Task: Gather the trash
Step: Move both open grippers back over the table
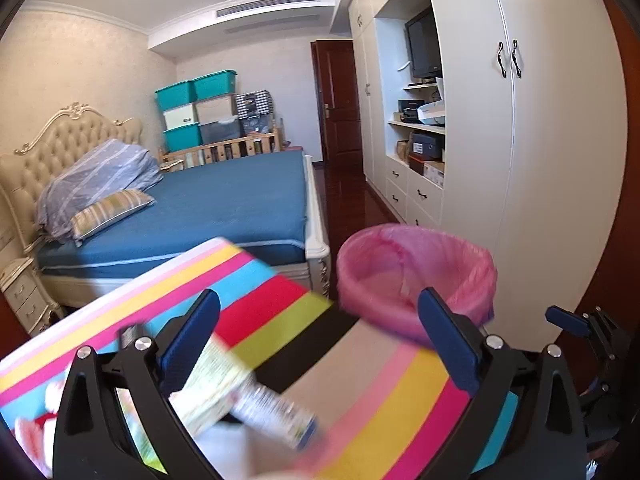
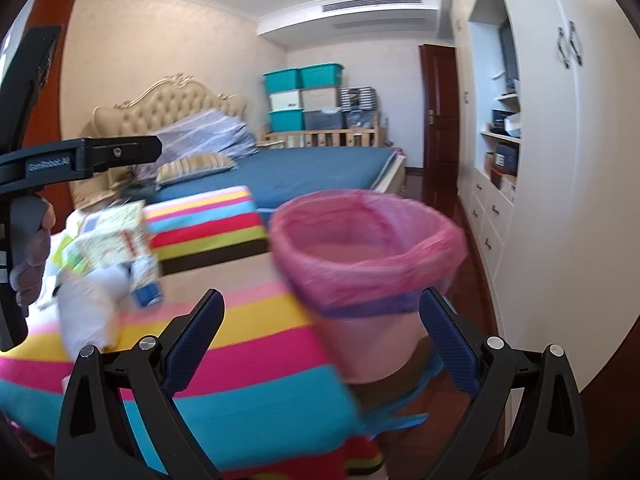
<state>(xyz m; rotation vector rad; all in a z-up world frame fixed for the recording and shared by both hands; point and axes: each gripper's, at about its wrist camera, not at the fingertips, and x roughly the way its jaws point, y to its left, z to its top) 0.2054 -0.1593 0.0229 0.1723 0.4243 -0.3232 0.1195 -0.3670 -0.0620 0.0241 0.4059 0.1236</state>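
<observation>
A bin lined with a pink bag [image 1: 416, 276] [image 2: 368, 256] stands at the right end of a striped cloth surface [image 1: 380, 400] [image 2: 248, 360]. Trash lies on the cloth: a yellow-green paper packet [image 1: 212, 384] [image 2: 116, 236], a white and blue carton [image 1: 276, 412] [image 2: 146, 276] and a crumpled white wad [image 2: 88, 308]. My left gripper [image 1: 320, 340] is open above the packet and carton, holding nothing. My right gripper [image 2: 320, 340] is open, the bin just ahead of its right finger. The left gripper's body [image 2: 80, 160] shows at the left of the right wrist view.
A bed with a blue sheet [image 1: 232, 200] and pillows [image 1: 100, 184] lies behind the cloth. White wardrobes with shelves and a TV [image 1: 424, 44] line the right wall. Stacked storage boxes [image 1: 200, 112] and a dark door [image 1: 340, 100] stand at the far end. Dark wooden floor runs between bed and wardrobes.
</observation>
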